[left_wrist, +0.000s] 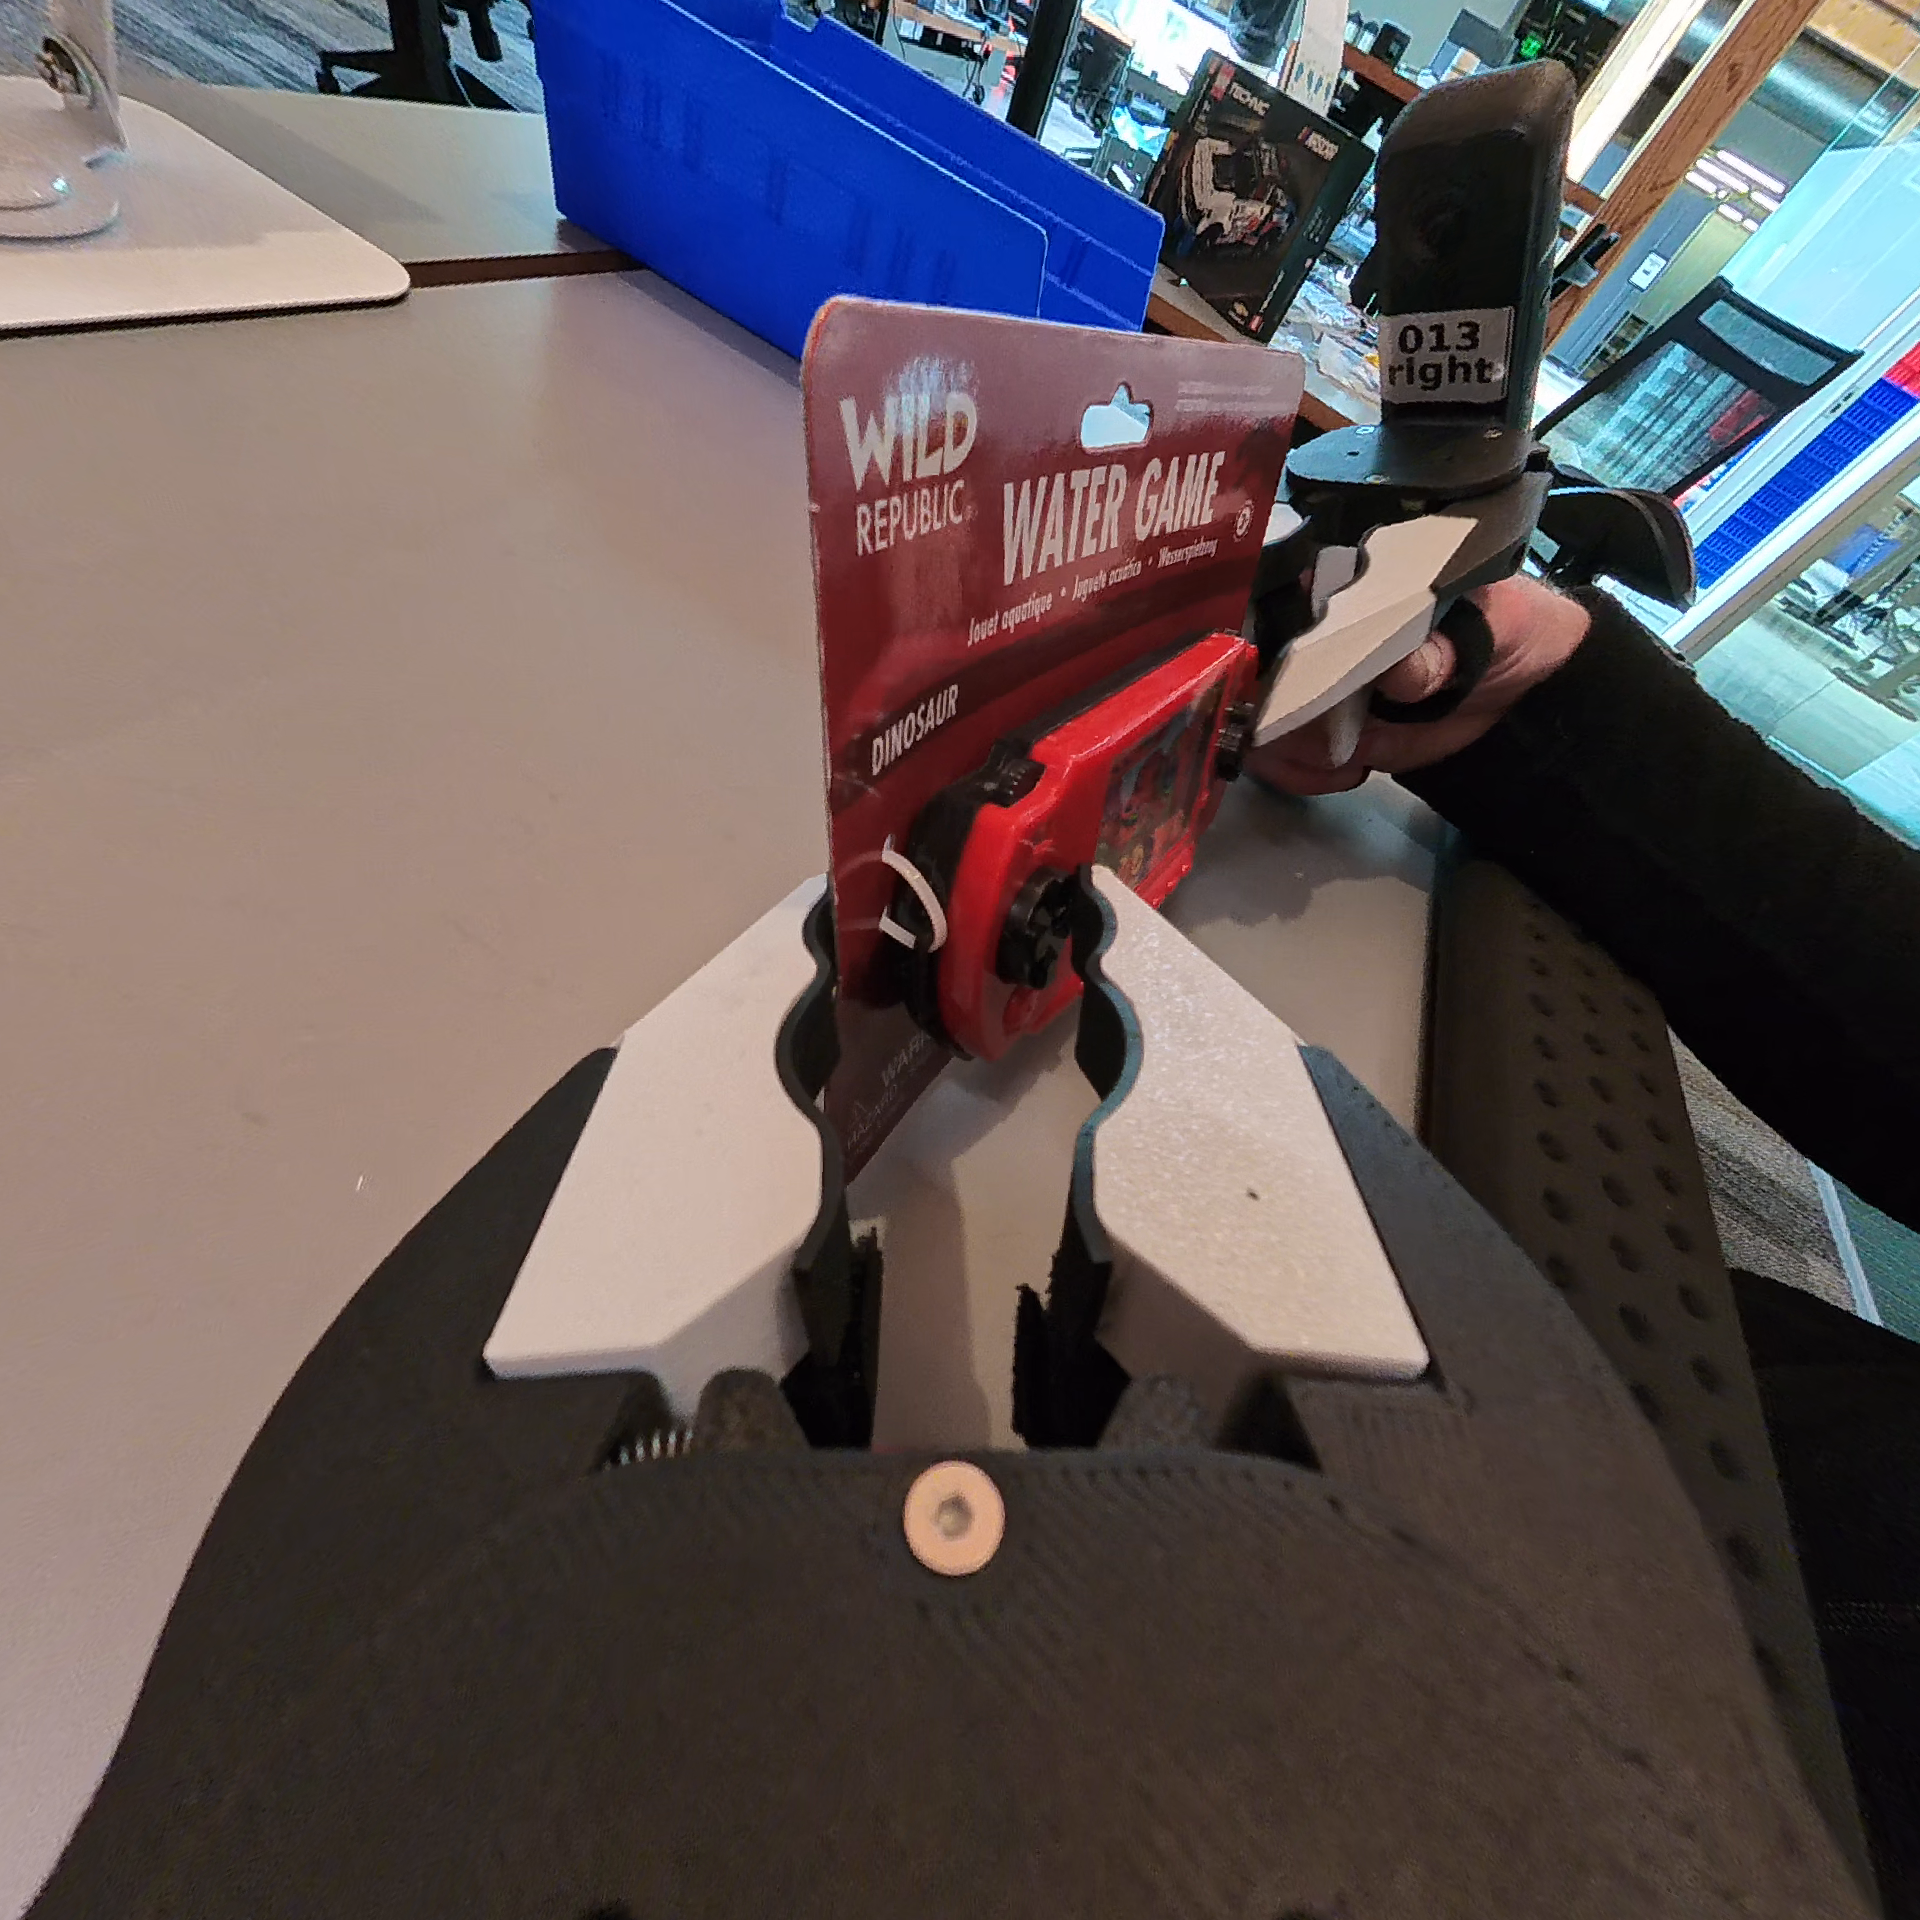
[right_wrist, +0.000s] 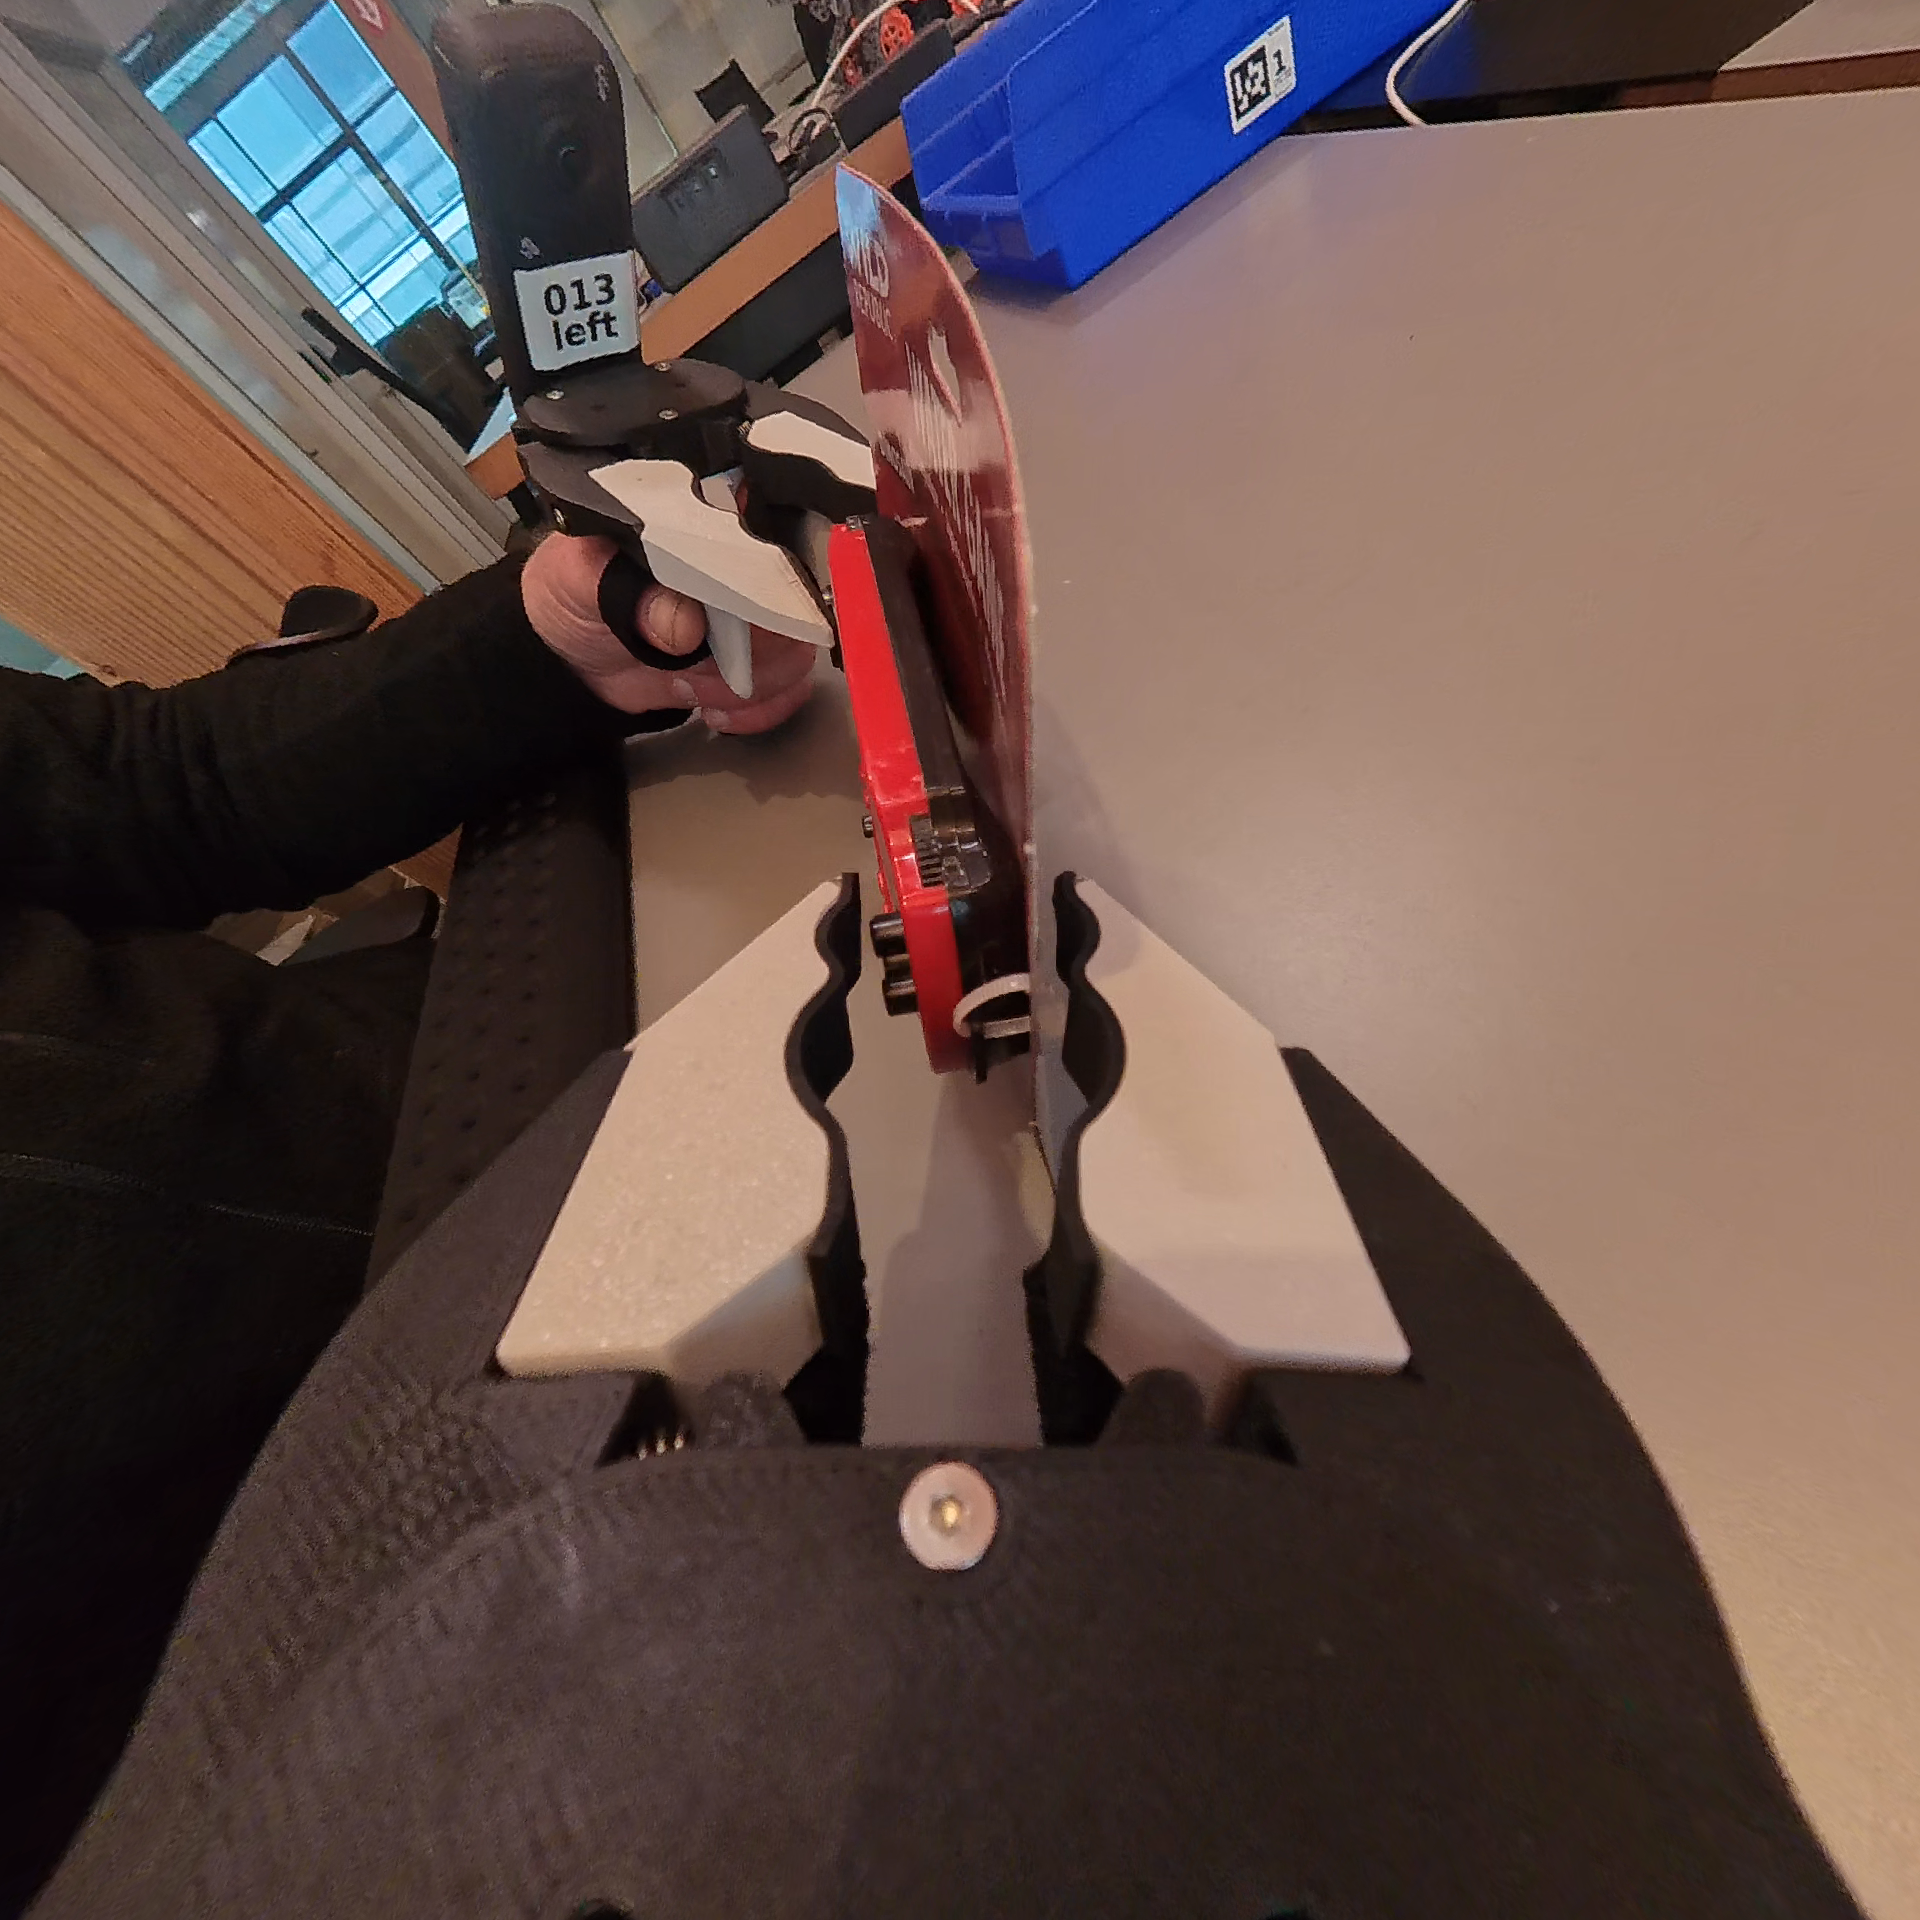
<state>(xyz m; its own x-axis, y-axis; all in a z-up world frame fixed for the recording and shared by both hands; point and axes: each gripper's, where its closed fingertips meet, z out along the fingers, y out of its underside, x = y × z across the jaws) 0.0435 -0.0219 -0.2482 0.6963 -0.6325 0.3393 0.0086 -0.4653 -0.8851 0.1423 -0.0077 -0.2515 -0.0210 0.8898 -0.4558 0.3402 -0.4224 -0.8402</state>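
Between the two claws, a red handheld toy (left_wrist: 1081, 831) tied to a dark red backing card (left_wrist: 1039, 540) stands upright on edge on the grey tabletop (left_wrist: 416, 727). A white zip tie (left_wrist: 914, 904) binds the toy's near end to the card.

From the left wrist view, the left claw (left_wrist: 956, 914) is partly closed around the card's near end: one finger lies behind the card and the other presses the black knob on the toy's face. The right claw (left_wrist: 1278, 665) sits at 2 o'clock, at the far end of the toy, with a person's hand (left_wrist: 1455, 675) on its grip.

From the right wrist view, the right claw (right_wrist: 956, 914) straddles the toy and card edge-on. The card touches the finger at 3 o'clock, and a thin gap shows beside the other. The left claw (right_wrist: 821, 561) holds the far end at 11 o'clock.

Blue bins (right_wrist: 1122, 145) rest at 12 o'clock, well apart.
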